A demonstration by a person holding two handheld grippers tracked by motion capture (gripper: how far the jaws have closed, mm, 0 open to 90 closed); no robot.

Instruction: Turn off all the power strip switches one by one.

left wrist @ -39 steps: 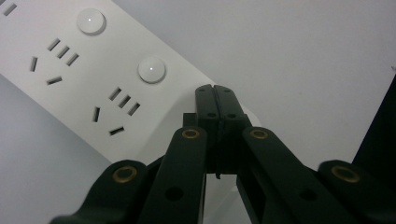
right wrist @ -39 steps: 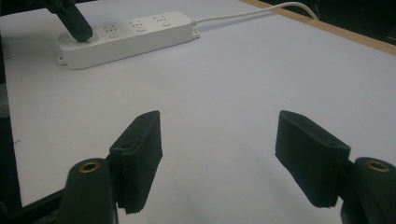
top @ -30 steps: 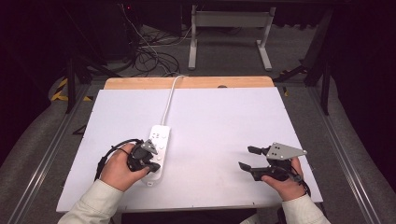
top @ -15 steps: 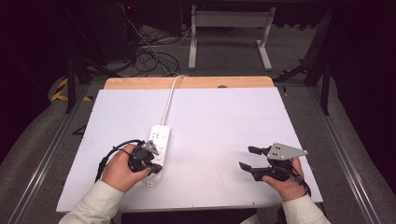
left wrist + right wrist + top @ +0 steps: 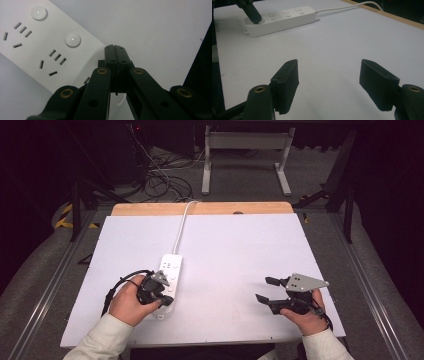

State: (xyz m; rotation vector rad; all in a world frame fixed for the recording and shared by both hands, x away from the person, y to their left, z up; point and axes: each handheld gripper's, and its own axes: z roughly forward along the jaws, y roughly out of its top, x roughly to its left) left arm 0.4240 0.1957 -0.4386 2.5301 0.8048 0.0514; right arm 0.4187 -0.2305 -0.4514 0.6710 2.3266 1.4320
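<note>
A white power strip [image 5: 171,266] lies left of centre on the white table [image 5: 240,245], its cord [image 5: 181,227] running to the far edge. My left gripper [image 5: 166,298] is shut, its tip down on the strip's near end. The left gripper view has the black jaws pressed together [image 5: 115,50] over the strip [image 5: 37,45], beside a round button [image 5: 72,40] and sockets, with nothing between them. My right gripper [image 5: 264,289] stands open over bare table at the right, apart from the strip. Between its wide pads [image 5: 329,75] there is only table; the strip [image 5: 287,18] lies beyond.
A wooden strip [image 5: 200,209] borders the table's far edge. Beyond it the floor holds tangled cables [image 5: 160,180] and a grey metal stand [image 5: 245,150]. Metal rails [image 5: 50,285] run along both sides of the table. The left gripper's tip [image 5: 252,12] shows far off in the right gripper view.
</note>
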